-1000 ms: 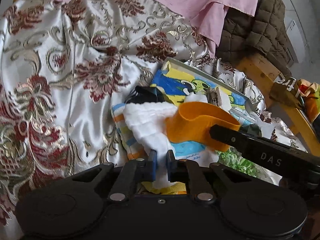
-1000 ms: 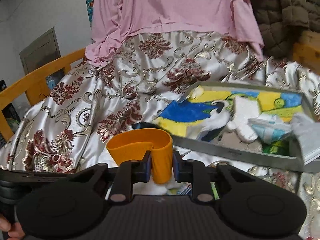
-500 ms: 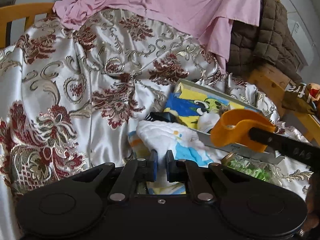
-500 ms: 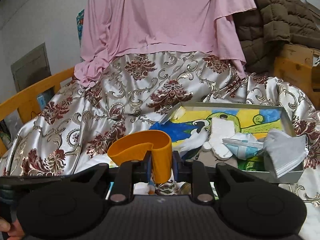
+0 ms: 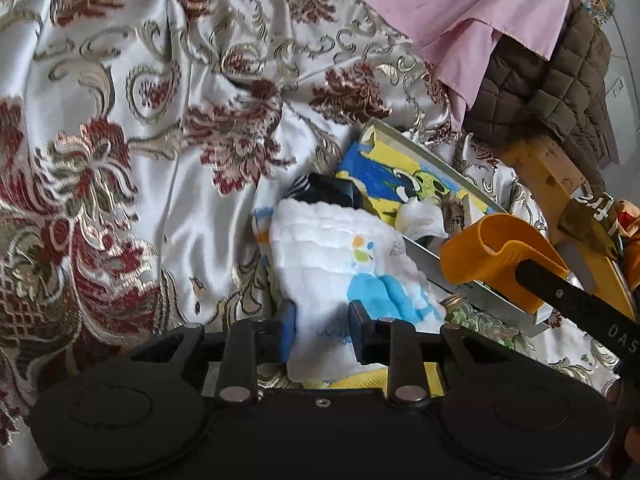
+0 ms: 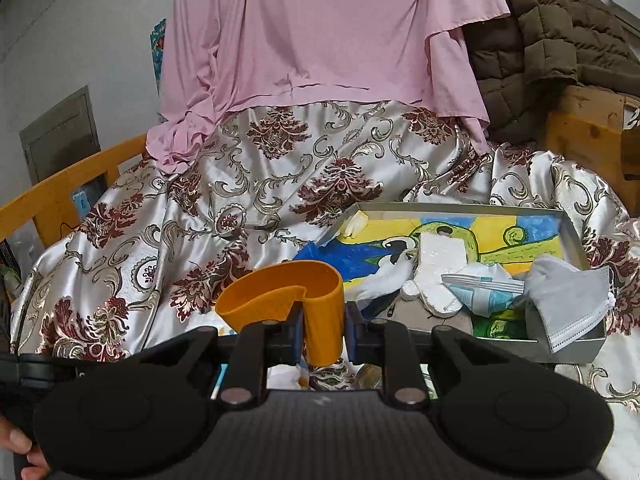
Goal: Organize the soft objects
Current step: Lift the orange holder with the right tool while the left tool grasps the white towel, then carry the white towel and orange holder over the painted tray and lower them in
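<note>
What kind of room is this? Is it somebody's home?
Probably a lived-in home, perhaps a bedroom or sitting corner: a floral satin cover draped over wooden-framed furniture, a pink garment and a quilted brown jacket thrown over its back.

black gripper [image 5: 322, 330], blue pads [image 5: 287, 330], silver screws

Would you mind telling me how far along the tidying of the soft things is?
Done: a grey mask and a white mitt already lie in the tray. In hand: the right tongs grip an orange holder; the left tongs are opening around a white cloth. Left: that cloth lies outside the tray.
</note>
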